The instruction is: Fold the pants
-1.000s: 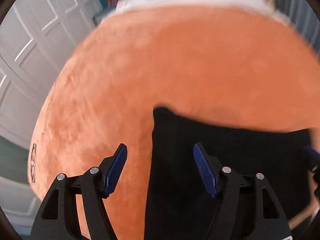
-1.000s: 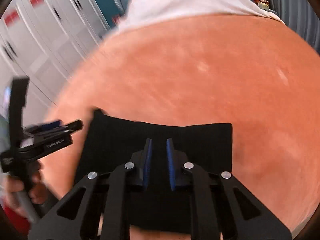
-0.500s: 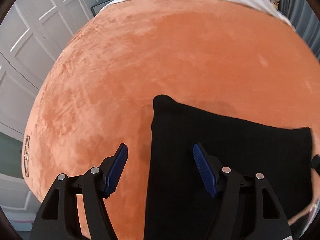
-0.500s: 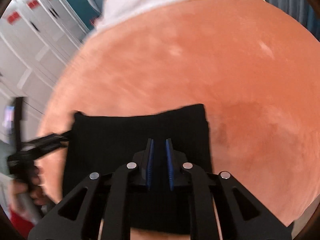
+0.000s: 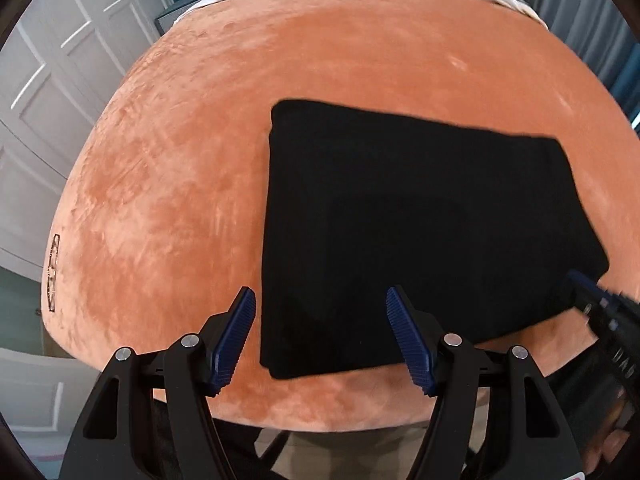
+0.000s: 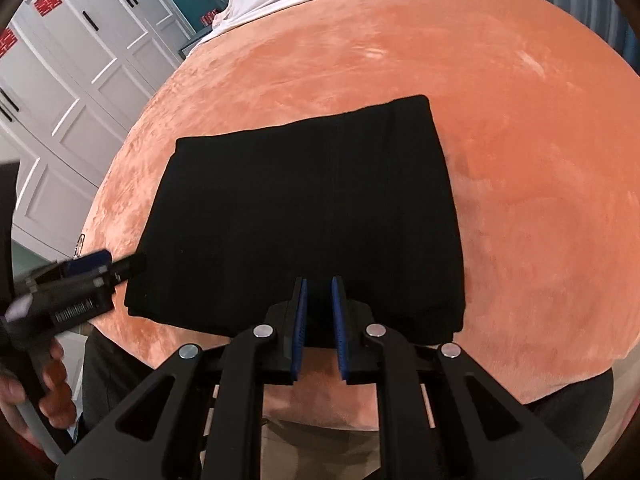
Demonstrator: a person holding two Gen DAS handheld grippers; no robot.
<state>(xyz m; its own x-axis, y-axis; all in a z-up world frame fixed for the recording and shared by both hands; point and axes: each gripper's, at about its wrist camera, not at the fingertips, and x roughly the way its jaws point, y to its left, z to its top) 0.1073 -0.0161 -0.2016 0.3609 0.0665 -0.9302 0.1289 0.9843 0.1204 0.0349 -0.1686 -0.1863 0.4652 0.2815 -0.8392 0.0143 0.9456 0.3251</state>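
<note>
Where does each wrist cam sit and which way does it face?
Left wrist: on the left gripper, aimed down at the folded black pants; its open fingers show.
Right wrist: on the right gripper, aimed down at the pants; nearly shut fingers and a hand show.
Shared: pants, orange blanket, each other's gripper.

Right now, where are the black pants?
Both wrist views show the folded black pants lying flat on the orange blanket, near its front edge, just ahead of both grippers and held by neither.
</note>
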